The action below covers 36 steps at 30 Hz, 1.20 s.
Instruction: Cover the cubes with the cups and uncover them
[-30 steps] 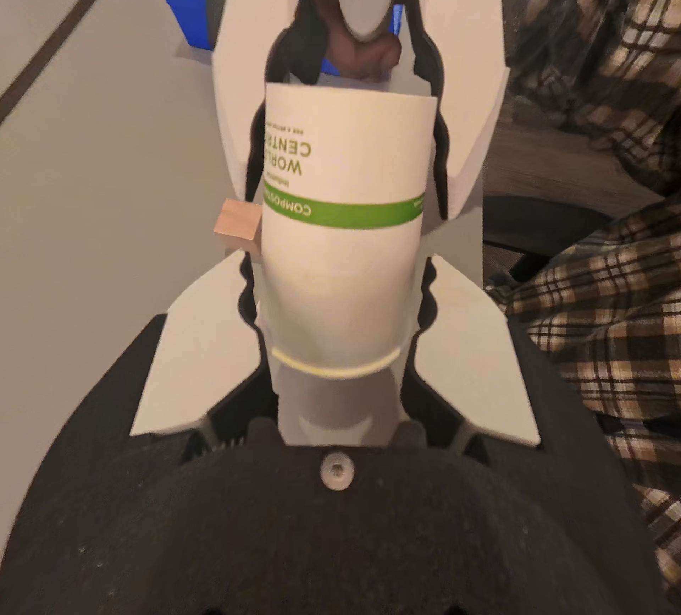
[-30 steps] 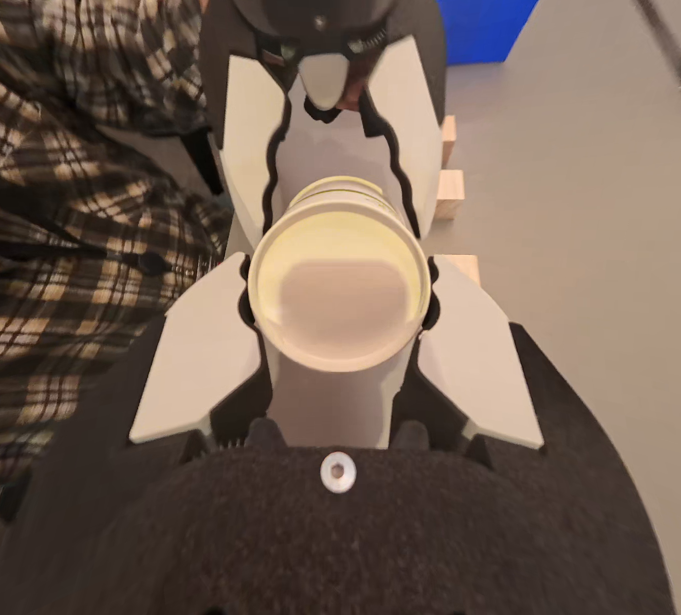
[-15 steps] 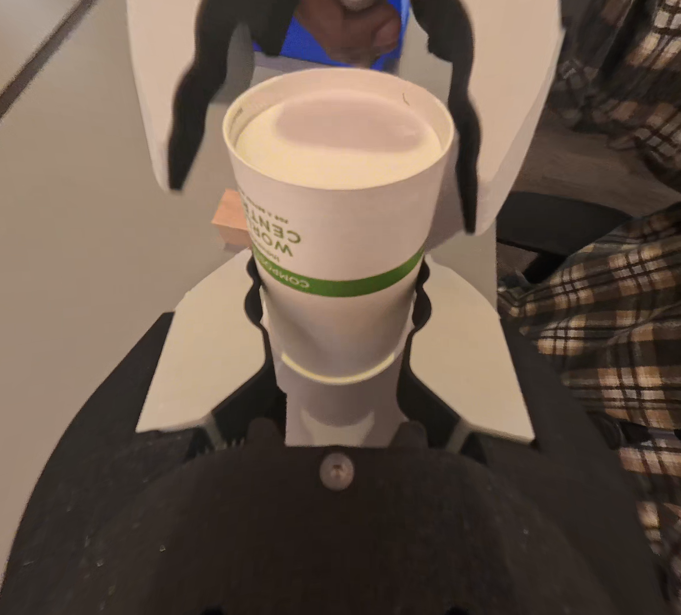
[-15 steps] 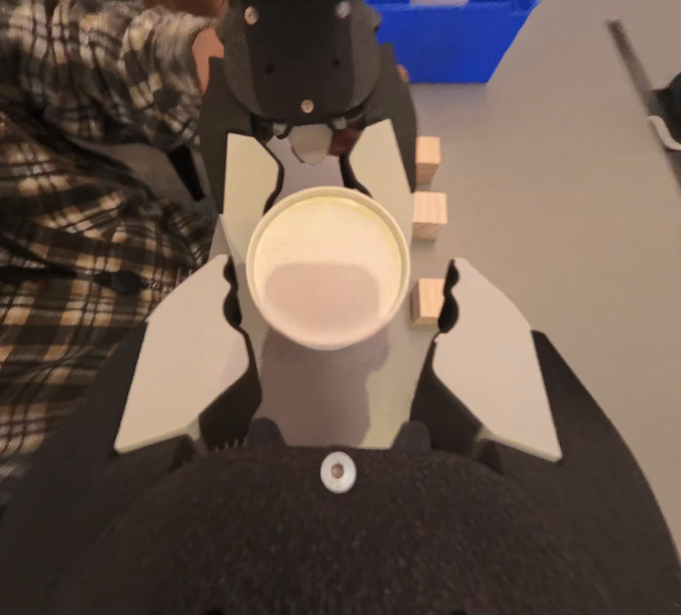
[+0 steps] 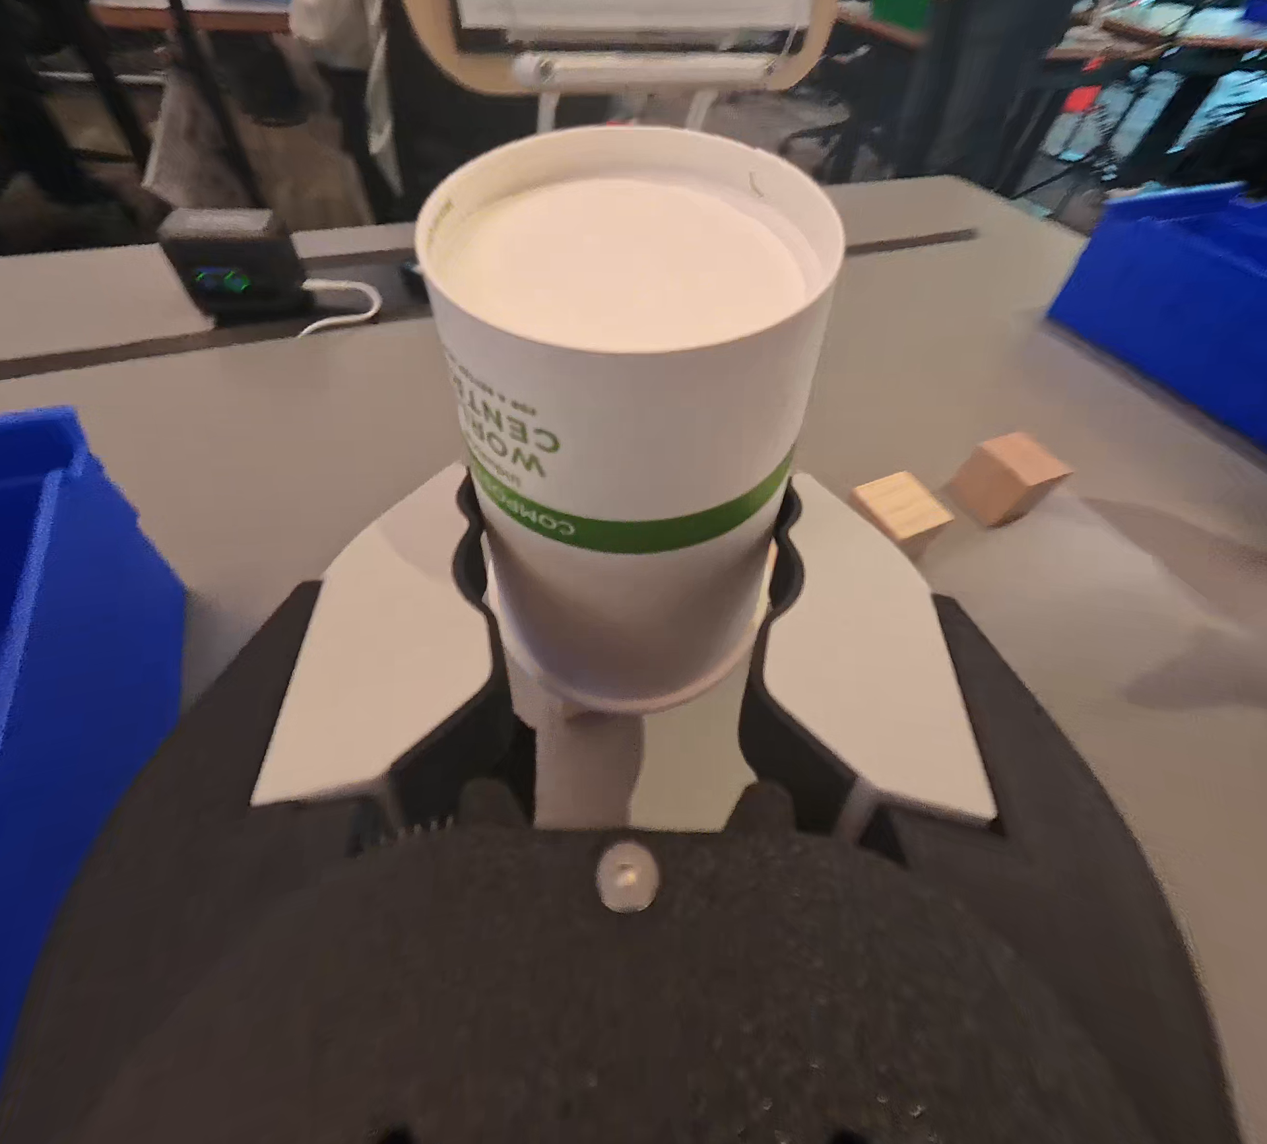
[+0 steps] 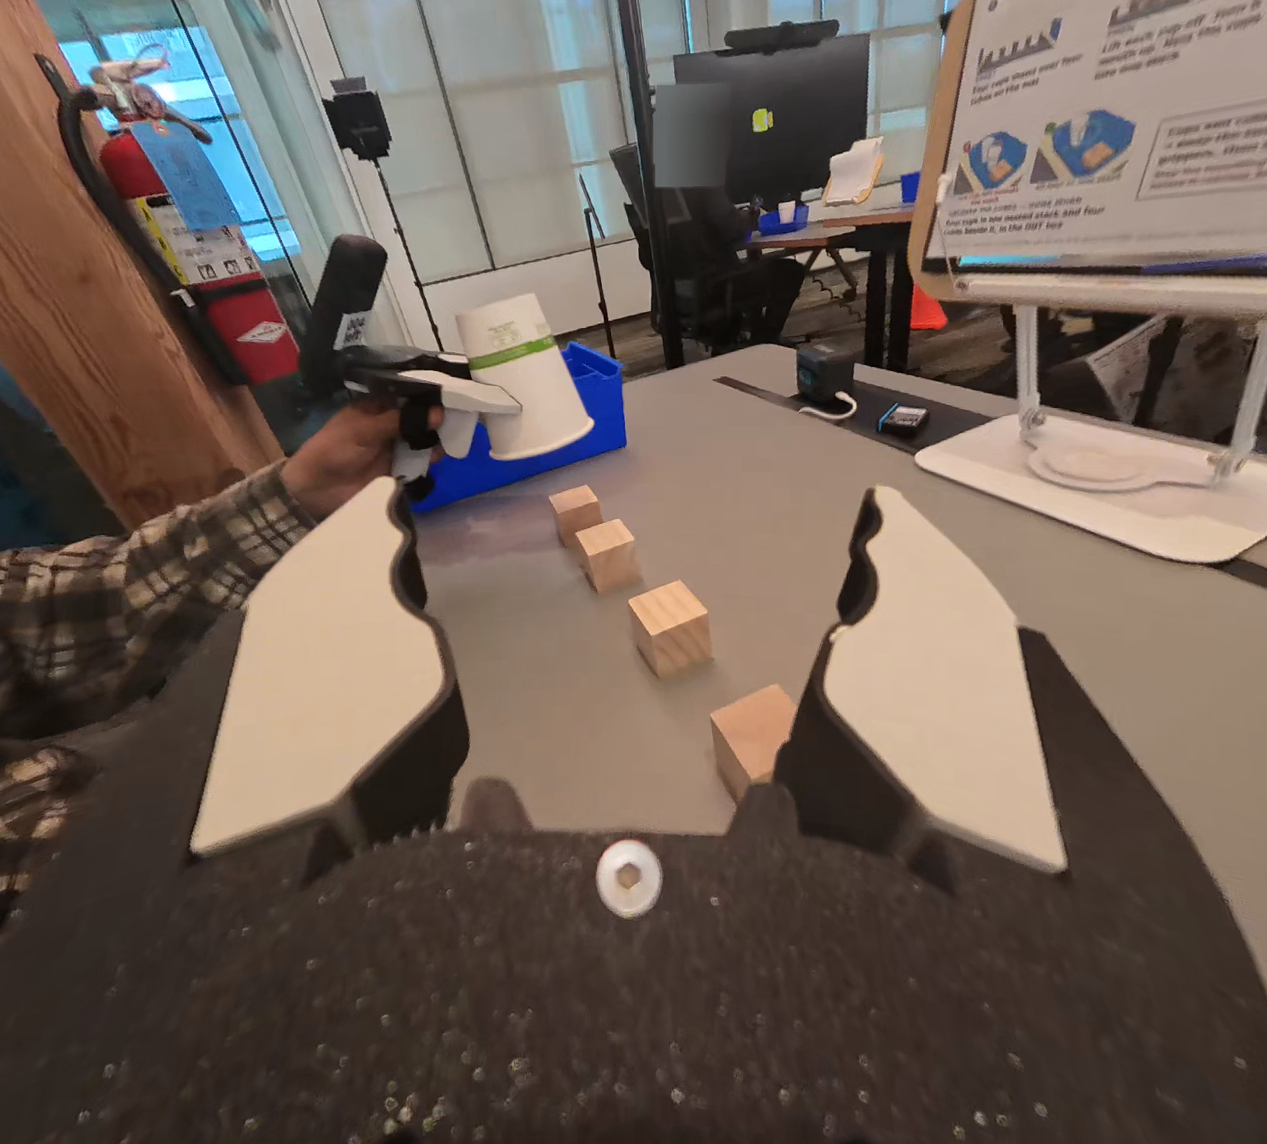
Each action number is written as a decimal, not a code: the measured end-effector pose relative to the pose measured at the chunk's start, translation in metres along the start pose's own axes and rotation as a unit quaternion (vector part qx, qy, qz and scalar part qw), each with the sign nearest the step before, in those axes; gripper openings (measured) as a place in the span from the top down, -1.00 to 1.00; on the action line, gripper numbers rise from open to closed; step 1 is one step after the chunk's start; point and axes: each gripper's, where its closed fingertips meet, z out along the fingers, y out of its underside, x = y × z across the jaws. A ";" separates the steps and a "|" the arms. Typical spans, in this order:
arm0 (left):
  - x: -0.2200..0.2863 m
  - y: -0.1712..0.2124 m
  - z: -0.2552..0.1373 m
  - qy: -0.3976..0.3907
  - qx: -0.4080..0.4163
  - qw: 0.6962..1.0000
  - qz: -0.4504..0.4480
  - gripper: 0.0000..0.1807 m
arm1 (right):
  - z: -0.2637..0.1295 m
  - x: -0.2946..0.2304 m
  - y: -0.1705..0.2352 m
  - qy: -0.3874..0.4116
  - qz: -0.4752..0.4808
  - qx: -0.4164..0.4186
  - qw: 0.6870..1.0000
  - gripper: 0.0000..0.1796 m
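My left tongs [image 5: 627, 562] pinch the cup [image 5: 627, 356] upside down, mouth facing down so it can drop over a cube | my right tongs [image 6: 634, 569] are spread wide, holding nothing | four cubes [image 6: 668, 627] sit in a row on the table [image 6: 891, 562], all bare.

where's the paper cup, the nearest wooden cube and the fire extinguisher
paper cup [image 5: 637, 535], left wrist view, side wall just below the green band
nearest wooden cube [image 6: 747, 737], right wrist view, its front face
fire extinguisher [image 6: 243, 315], right wrist view, lower red body
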 end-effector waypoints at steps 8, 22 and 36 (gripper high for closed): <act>-0.021 0.040 0.023 -0.048 -0.039 0.998 -0.015 0.10 | -0.007 0.005 0.017 -0.006 0.012 -0.003 1.000 -0.28; -0.018 0.093 0.040 -0.042 -0.130 0.991 -0.011 0.08 | -0.013 0.000 0.013 -0.012 0.006 -0.006 1.000 -0.28; -0.010 0.052 -0.009 -0.091 -0.086 0.992 -0.017 -0.52 | -0.012 -0.007 0.009 -0.010 -0.008 -0.007 1.000 -0.36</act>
